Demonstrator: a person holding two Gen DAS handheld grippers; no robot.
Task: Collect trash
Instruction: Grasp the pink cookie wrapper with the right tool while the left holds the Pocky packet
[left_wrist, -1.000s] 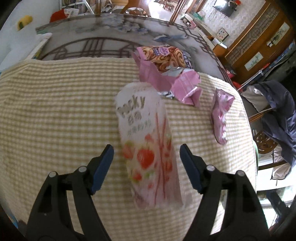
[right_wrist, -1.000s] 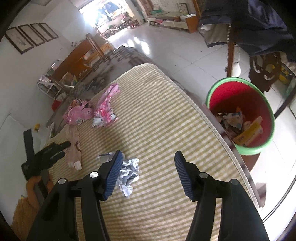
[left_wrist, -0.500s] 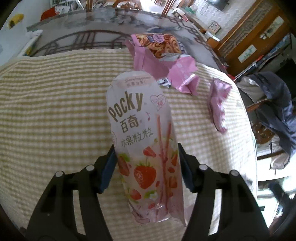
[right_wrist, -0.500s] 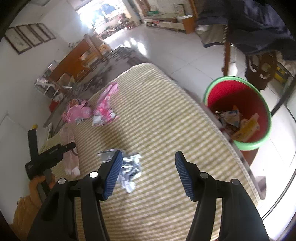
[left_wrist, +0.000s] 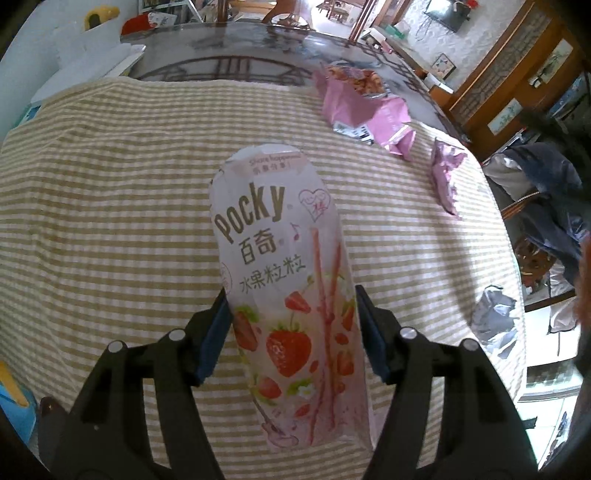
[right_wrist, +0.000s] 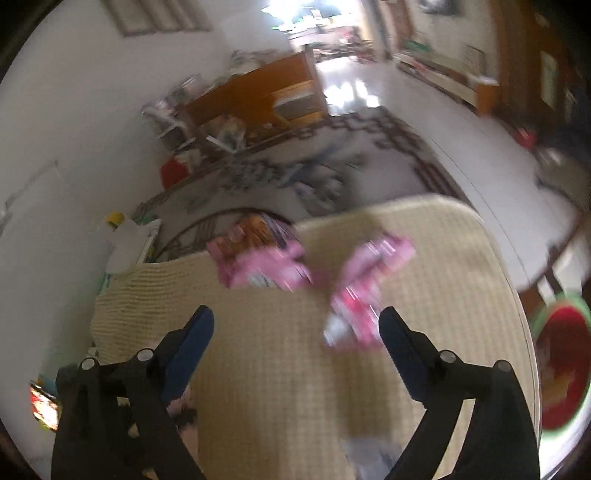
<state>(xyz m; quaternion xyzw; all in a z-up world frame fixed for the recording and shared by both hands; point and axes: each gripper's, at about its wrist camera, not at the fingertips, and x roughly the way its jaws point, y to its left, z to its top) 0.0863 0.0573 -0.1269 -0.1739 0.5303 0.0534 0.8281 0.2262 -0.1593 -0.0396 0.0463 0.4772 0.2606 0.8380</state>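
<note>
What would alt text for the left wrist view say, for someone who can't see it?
The left gripper is shut on a strawberry Pocky wrapper, held above a yellow-and-white checked tablecloth. Beyond it lie a torn pink snack bag and a small pink wrapper, with a crumpled silvery wrapper to the right.
</note>
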